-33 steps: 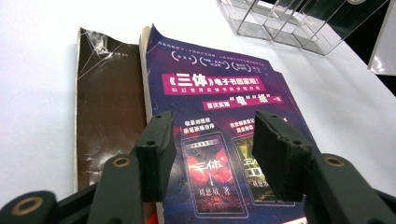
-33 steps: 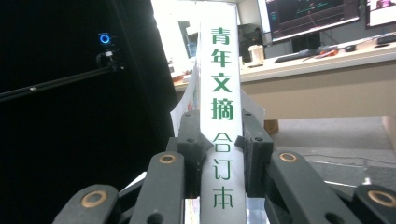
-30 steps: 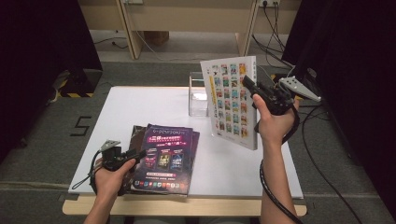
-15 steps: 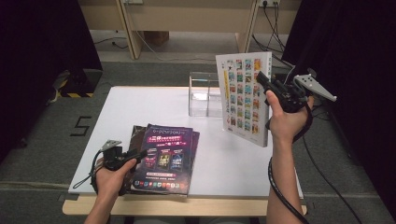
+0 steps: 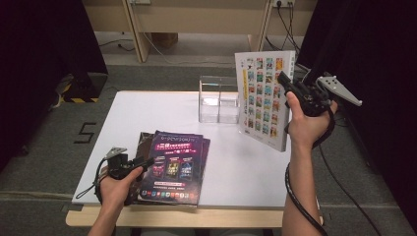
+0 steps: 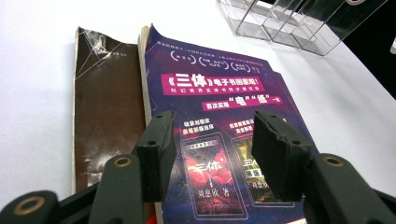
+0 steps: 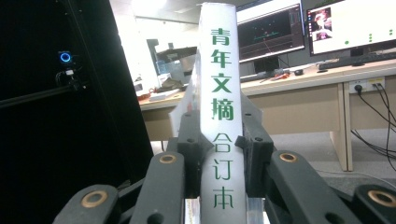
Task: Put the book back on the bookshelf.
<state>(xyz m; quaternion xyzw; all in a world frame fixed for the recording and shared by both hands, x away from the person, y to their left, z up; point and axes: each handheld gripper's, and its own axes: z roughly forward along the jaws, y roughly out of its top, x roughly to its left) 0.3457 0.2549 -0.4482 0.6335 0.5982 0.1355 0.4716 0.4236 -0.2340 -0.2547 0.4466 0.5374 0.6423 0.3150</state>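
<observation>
Right claw [image 5: 284, 78]: clamped on the white volume's [image 5: 263, 98] spine.
Change: volume swung upright, lifted off the tabletop [image 5: 246, 167], beside the clear rack [image 5: 219, 98].
Meaning: likely ready for slotting.
Left claw [image 6: 212, 154]: open above purple book [image 6: 210, 88].

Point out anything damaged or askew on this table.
The dark brown paperback beneath the purple-covered book has a creased, scuffed cover with white crack lines, and the two lie misaligned. The clear acrylic holder looks intact.
</observation>
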